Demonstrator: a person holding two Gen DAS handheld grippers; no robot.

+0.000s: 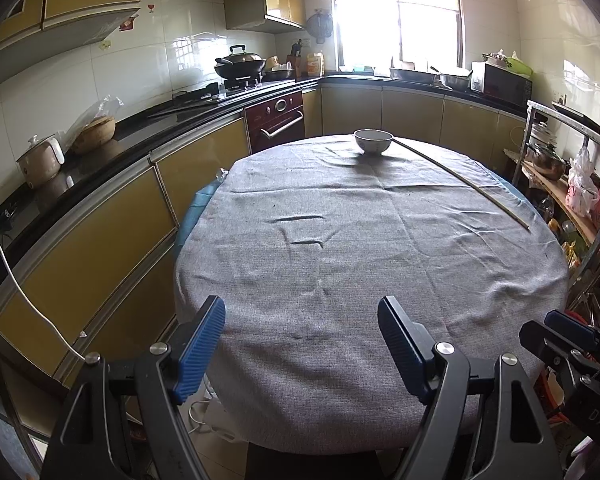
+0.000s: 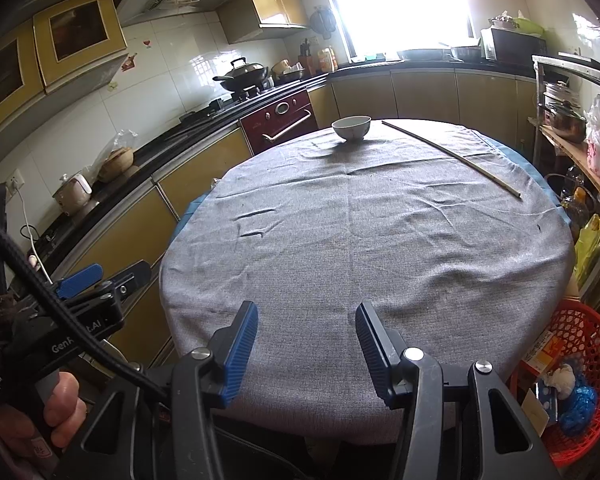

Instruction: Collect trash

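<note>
A red mesh basket (image 2: 598, 344) stands on the floor at the table's right side, holding crumpled white paper (image 2: 560, 378), blue plastic (image 2: 580, 398) and cartons. On the grey tablecloth (image 1: 340, 280) lie a long thin stick (image 1: 460, 182) at the far right and a white bowl (image 1: 373, 141) at the far edge. The same stick (image 2: 452, 156) and bowl (image 2: 351, 127) show in the right wrist view. My left gripper (image 1: 300, 336) hangs open over the near table edge with nothing between its blue pads. Beside it, my right gripper (image 2: 306, 344) is open and holds nothing.
A kitchen counter (image 1: 140, 136) with a pot, a wok and a stove curves along the left and back. At the right, a metal rack (image 2: 572, 128) carries pots and plastic bags. A person's hand (image 2: 60, 404) holds the left gripper's handle. A white cable (image 1: 16, 280) hangs at the left.
</note>
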